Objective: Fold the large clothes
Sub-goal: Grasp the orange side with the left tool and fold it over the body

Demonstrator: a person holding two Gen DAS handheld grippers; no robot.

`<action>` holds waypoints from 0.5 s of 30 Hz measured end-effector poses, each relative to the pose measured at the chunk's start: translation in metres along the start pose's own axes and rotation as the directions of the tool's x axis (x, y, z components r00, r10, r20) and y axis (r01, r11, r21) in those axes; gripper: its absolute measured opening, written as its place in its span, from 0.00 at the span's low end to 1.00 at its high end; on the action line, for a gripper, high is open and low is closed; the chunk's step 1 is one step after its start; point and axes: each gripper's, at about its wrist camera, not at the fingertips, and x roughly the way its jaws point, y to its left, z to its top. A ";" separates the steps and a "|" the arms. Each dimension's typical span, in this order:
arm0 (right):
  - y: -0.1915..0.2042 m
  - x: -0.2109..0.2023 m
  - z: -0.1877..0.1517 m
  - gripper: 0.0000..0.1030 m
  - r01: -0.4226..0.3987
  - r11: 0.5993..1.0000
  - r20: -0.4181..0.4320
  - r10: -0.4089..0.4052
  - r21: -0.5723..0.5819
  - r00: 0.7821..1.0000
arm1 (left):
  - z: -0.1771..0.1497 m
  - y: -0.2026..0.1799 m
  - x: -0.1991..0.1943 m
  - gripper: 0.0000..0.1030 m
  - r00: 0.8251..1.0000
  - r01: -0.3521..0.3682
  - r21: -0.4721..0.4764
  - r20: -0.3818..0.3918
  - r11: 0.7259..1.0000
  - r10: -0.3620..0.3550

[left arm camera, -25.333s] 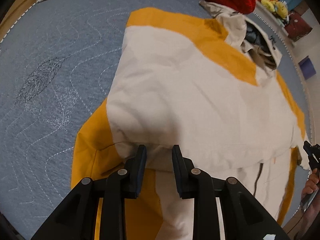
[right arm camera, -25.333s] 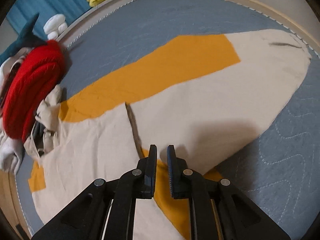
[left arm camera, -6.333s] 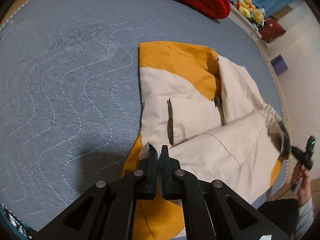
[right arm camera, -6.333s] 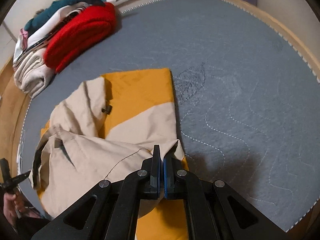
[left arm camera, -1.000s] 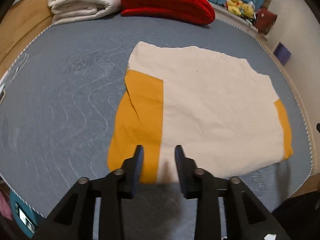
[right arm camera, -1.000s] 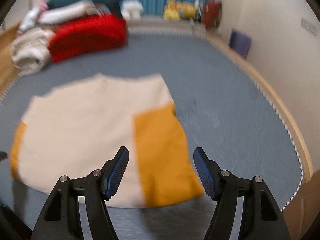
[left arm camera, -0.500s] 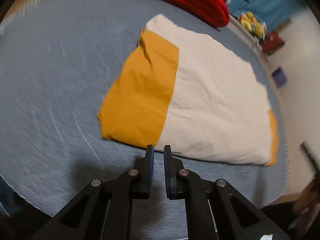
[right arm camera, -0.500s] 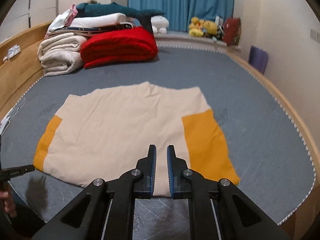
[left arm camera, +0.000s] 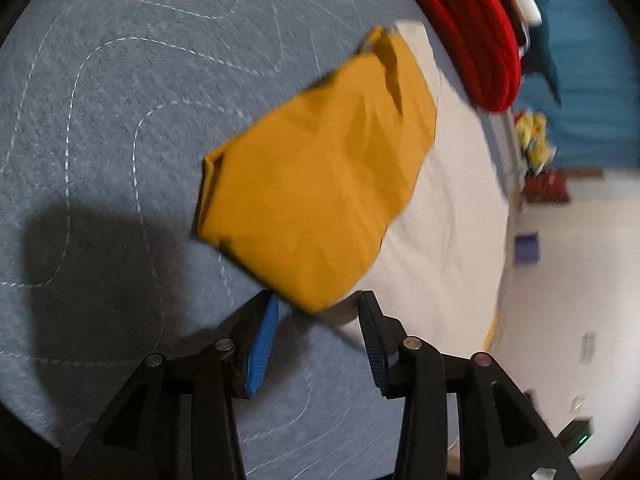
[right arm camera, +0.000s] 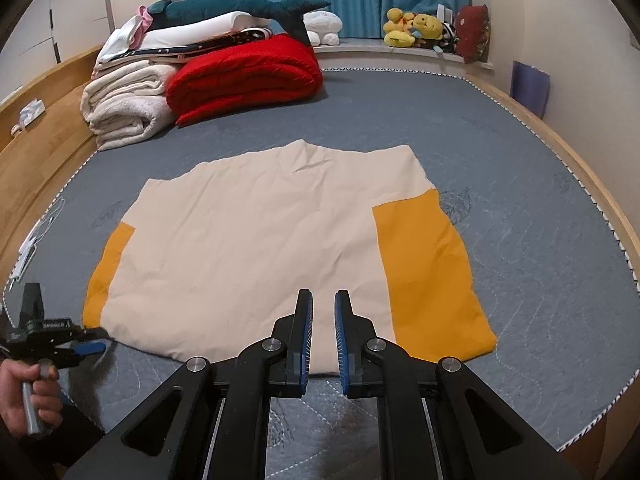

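A folded cream garment [right arm camera: 260,248] with orange side panels lies flat on the grey-blue bed [right arm camera: 520,208]. In the left wrist view its orange panel [left arm camera: 320,184] fills the middle, blurred, and the panel's near corner reaches in between the jaws. My left gripper [left arm camera: 319,308] is opening; its blue pads [left arm camera: 262,336] stand clear of the cloth. From the right wrist view, a hand holds the left gripper [right arm camera: 100,340] low at the garment's left orange corner. My right gripper [right arm camera: 323,300] hovers over the garment's near edge, jaws nearly together with nothing between them.
A red blanket [right arm camera: 244,76], rolled cream towels [right arm camera: 124,116] and a plush shark [right arm camera: 240,10] are piled at the bed's far left. Plush toys [right arm camera: 416,26] sit by the blue curtain. A wooden frame [right arm camera: 40,148] rims the bed.
The left gripper has sunk and rolled toward the orange corner, and its jaws have parted after being nearly closed. The right gripper went from wide open to nearly closed and stays so.
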 end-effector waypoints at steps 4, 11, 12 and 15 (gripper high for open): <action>-0.002 -0.002 -0.002 0.12 -0.019 1.000 -0.009 0.019 0.004 1.000 | 0.002 0.006 0.003 0.37 0.997 0.052 -0.062 0.066 0.997 -0.048; -0.001 -0.003 -0.007 0.12 -0.039 0.999 -0.022 0.039 -0.032 0.999 | 0.003 0.000 0.011 0.37 0.975 0.114 -0.070 0.202 0.991 -0.098; 0.000 -0.003 -0.008 0.12 -0.042 0.999 -0.024 0.041 -0.034 0.999 | 0.004 0.000 0.012 0.37 0.971 0.126 -0.072 0.216 0.989 -0.107; -0.001 -0.002 -0.009 0.12 -0.055 0.998 -0.029 0.054 -0.030 0.998 | 0.007 -0.001 0.017 0.36 0.958 0.152 -0.077 0.258 0.985 -0.128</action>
